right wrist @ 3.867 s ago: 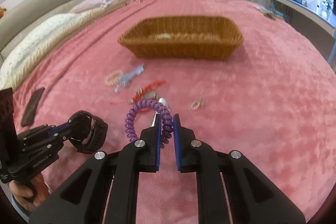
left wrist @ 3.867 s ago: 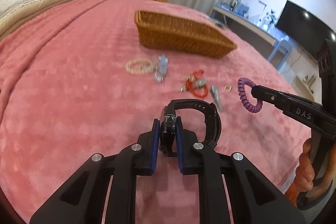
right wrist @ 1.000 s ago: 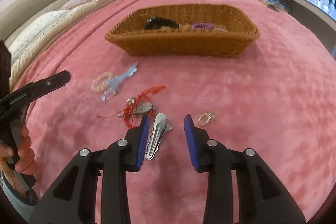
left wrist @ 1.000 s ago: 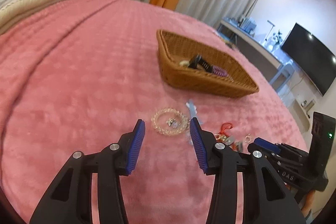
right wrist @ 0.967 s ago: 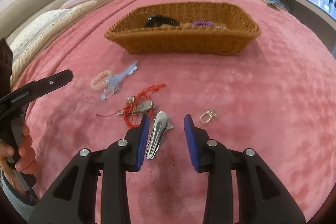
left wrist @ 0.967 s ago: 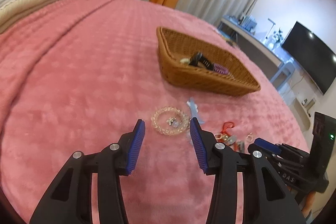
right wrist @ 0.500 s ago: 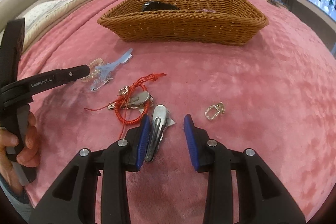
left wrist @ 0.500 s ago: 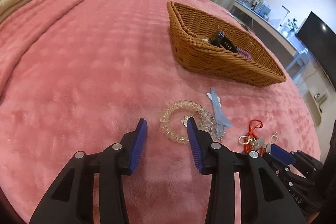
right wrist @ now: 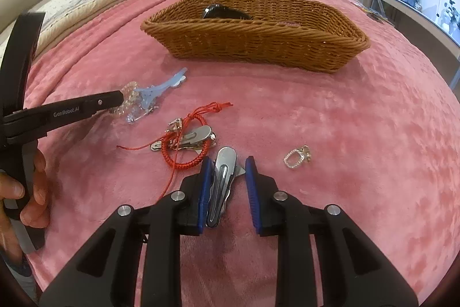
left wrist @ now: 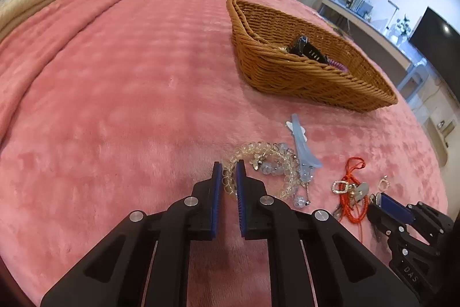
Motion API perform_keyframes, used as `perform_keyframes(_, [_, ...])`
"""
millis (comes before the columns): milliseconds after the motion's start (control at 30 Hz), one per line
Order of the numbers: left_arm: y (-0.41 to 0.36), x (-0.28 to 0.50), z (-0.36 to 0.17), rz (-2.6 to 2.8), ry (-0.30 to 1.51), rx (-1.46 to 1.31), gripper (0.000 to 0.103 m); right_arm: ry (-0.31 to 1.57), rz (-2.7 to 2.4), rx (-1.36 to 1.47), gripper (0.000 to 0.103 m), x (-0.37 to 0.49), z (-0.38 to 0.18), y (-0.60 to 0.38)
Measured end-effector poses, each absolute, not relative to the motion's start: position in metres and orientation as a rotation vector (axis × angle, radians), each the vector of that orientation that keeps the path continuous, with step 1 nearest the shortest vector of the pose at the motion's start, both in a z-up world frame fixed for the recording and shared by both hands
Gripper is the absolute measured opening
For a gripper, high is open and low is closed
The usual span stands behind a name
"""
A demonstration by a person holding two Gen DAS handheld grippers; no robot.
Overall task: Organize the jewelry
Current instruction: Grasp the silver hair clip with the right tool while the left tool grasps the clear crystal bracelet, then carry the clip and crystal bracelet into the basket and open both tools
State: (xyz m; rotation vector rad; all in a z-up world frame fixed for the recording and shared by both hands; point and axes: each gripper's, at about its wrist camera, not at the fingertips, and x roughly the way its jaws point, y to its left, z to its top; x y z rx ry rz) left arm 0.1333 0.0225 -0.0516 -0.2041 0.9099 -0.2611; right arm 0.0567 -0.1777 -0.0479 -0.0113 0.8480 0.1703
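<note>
Crystal bead bracelet point(left wrist: 260, 160) on the pink bed: the left gripper point(left wrist: 228, 177) has just closed its fingers on its rim, ready to lift. The right gripper point(right wrist: 227, 174), closing, straddles a silver hair clip point(right wrist: 221, 177) without gripping yet.

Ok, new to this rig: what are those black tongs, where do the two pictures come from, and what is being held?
They are two hand-held grippers, each with its own fisheye camera looking along the fingers. One picture comes from each. On a pink blanket stand a basket already holding a watch, plus loose jewelry. The left gripper has just closed on a bead bracelet. The right gripper has been closing around a silver clip, which touches only one pad. A red cord, blue clip and ring lie free.
</note>
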Motion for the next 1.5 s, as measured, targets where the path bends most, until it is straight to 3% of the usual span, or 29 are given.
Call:
perform_keyframes(467, [0.024,0.094,-0.015,-0.384,0.734,-0.267,0.007,0.791,0.172,0.05,0.021,0.046,-0.018,-0.199])
perform_keyframes(933, [-0.014,0.117,0.084,-0.397,0.539,-0.178,0.007,0.579,0.142,-0.029,0.021,0.094,0.092,-0.224])
perform_keyframes(1200, [-0.049,0.18,0.069,-0.329,0.552,-0.117,0.007,0.625,0.157,0.033,0.021,0.179,0.084,-0.242])
perform_keyframes(1500, [-0.081,0.227,0.028,-0.296,0.609,-0.042,0.007,0.723,0.188,0.14,0.021,0.249,0.038,-0.256])
